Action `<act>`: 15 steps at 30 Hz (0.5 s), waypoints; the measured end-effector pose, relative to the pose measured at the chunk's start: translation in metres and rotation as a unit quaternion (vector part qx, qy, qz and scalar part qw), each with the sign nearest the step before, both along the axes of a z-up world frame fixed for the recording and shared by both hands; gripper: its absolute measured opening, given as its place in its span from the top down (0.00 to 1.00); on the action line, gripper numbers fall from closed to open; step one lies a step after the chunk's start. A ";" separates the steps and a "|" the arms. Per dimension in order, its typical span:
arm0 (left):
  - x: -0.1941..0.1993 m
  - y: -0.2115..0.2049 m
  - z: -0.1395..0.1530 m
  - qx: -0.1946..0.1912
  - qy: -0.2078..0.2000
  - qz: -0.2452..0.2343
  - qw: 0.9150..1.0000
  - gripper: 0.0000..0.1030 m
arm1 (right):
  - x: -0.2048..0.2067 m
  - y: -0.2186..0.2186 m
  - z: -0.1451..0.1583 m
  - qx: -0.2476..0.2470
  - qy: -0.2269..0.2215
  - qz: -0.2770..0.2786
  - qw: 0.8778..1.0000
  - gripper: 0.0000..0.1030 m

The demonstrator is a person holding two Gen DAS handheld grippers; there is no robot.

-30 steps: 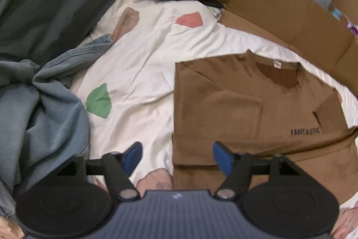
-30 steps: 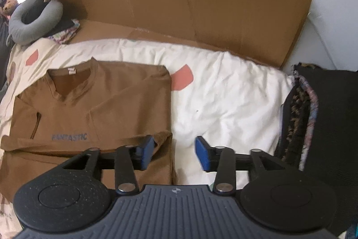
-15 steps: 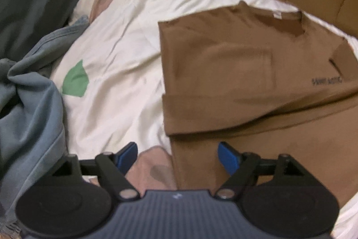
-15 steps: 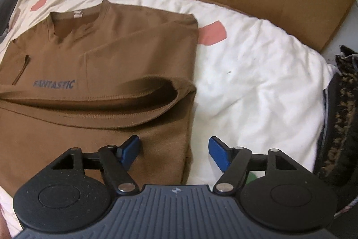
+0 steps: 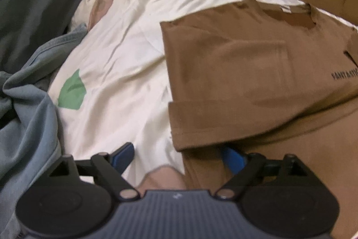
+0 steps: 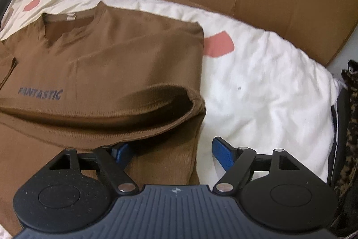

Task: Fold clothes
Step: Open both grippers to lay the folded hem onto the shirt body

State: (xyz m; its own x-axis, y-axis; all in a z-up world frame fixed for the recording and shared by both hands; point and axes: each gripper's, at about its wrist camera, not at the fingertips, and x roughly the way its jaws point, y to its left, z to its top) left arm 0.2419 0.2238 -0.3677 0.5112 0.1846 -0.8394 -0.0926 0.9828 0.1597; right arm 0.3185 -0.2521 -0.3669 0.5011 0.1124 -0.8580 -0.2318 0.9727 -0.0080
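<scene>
In the left wrist view, the brown shirt (image 5: 257, 73) lies at the right on the bed (image 5: 125, 55), sides folded in; your left tongs (image 5: 179, 156) are opening, pinching nothing.

In the right wrist view, your right tongs (image 6: 172, 153) are opening over the lower edge. I think the bottom fold is left.

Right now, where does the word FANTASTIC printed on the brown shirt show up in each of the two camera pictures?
Left wrist view: the FANTASTIC print sits at the far right edge, partly cut off, about halfway up.
Right wrist view: the print sits near the left edge, about halfway up, fully readable.
Shared landmark: the brown shirt's neckline with its small pale label, upper right in the left view, upper left in the right view.
</scene>
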 end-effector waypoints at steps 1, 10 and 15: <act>0.003 0.001 0.001 0.000 -0.004 0.002 1.000 0.16 | 0.002 0.000 0.000 0.001 -0.001 0.000 1.000 0.23; 0.036 0.009 0.015 -0.014 -0.043 0.014 0.999 0.20 | 0.024 0.005 0.009 0.009 -0.027 0.014 0.999 0.26; 0.055 0.011 0.021 -0.020 -0.056 0.020 0.998 0.23 | 0.040 0.008 0.010 0.019 -0.033 0.028 0.999 0.35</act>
State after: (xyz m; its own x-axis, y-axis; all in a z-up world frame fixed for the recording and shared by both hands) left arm 0.2965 0.2349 -0.3463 0.5955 0.1743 -0.7843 -0.1469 0.9833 0.1070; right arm 0.3585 -0.2438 -0.3567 0.5479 0.1737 -0.8183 -0.2860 0.9582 0.0119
